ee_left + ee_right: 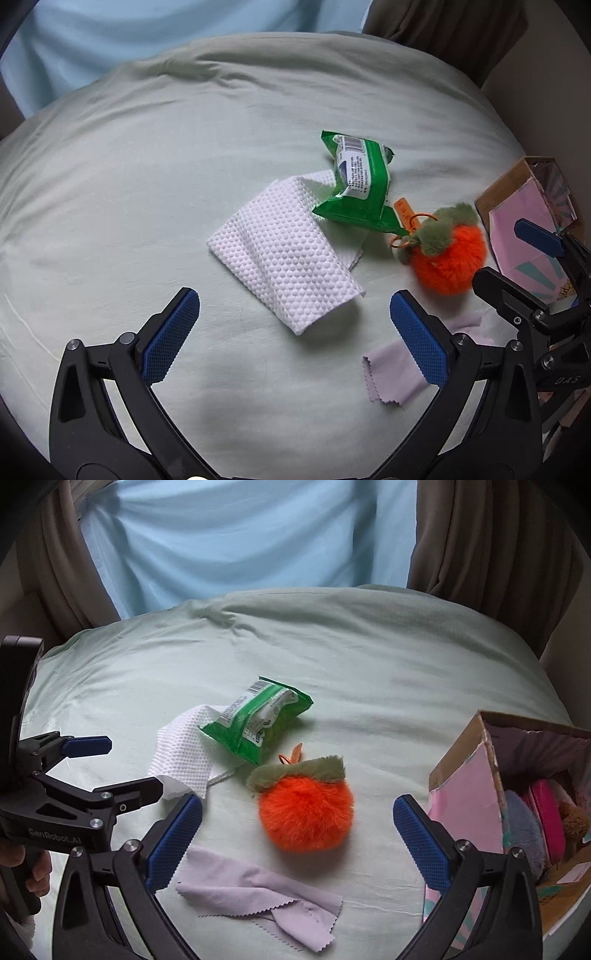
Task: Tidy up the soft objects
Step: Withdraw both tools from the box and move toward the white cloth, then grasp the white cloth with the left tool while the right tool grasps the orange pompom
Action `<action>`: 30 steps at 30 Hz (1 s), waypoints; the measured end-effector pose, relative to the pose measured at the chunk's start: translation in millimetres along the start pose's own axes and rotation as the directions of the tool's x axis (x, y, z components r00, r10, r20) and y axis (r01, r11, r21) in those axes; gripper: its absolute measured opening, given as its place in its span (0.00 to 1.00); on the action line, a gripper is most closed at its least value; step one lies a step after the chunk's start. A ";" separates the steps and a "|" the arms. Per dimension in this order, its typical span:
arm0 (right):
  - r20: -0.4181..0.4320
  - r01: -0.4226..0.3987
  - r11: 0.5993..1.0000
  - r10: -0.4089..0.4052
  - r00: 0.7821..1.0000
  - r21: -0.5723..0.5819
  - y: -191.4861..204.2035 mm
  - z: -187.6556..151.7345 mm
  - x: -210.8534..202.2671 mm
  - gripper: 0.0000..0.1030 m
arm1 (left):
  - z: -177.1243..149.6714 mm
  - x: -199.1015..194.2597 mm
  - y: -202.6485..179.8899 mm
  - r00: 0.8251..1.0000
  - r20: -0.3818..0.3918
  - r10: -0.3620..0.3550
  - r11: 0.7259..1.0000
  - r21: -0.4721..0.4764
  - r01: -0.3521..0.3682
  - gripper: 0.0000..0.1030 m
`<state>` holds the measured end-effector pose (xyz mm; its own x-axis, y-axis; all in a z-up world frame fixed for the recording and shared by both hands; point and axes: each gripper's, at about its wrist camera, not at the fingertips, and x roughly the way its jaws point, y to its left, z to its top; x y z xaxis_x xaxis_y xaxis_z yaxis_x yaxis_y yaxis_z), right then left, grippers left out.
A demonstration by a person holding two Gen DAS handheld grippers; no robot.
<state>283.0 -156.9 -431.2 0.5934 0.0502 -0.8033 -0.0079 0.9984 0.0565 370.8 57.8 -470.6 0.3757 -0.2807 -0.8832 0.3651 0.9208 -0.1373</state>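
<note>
On the pale green bedsheet (129, 184) lie a white dimpled cloth (284, 254), a green wipes packet (358, 181) partly on it, an orange fluffy pom-pom keyring (448, 254) and a lilac cleaning cloth (258, 897). My left gripper (295, 339) is open and empty, hovering just short of the white cloth. My right gripper (297, 838) is open and empty, its fingers on either side of the pom-pom (306, 816), above the lilac cloth. The packet (255, 720) and white cloth (183, 760) lie beyond it to the left.
A cardboard box with pink lining (491, 775) stands at the right and holds several soft items. It also shows in the left wrist view (532, 229). A light blue sheet (240, 535) and brown curtains (491, 535) hang behind the bed.
</note>
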 end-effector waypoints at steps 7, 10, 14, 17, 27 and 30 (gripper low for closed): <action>-0.028 0.010 1.000 -0.009 1.000 0.016 -6.2 -3.2 37.2 0.93 | 10.4 43.7 5.1 1.000 -0.017 -0.001 1.000 -0.001 0.001 0.98; -0.048 0.005 1.000 -0.004 0.999 0.016 -6.9 -4.3 48.6 0.83 | 15.8 51.4 3.4 1.000 -0.012 0.013 1.000 0.000 -0.013 0.97; -0.075 -0.006 1.000 0.007 0.997 0.009 -6.2 -7.4 58.2 0.67 | 21.6 58.6 -5.1 0.998 -0.017 0.067 0.997 0.041 -0.066 0.91; -0.096 -0.018 1.000 0.018 0.995 0.004 -6.6 -10.8 63.4 0.53 | 23.3 55.4 -6.2 0.997 -0.007 0.073 0.996 0.053 -0.073 0.75; -0.078 -0.030 0.999 0.033 0.996 0.033 -8.9 -6.8 57.5 0.32 | 24.9 39.8 1.0 0.999 -0.007 0.050 0.998 0.022 -0.050 0.14; -0.049 -0.028 0.999 0.030 0.998 0.030 -7.7 -3.8 49.5 0.32 | 20.1 30.8 0.5 0.998 0.004 0.055 0.998 0.008 -0.055 0.14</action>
<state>309.4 -162.0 -473.7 0.5525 0.0813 -0.8295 -0.0006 0.9953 0.0972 399.7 44.1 -488.9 0.3987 -0.2310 -0.8875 0.3508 0.9326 -0.0851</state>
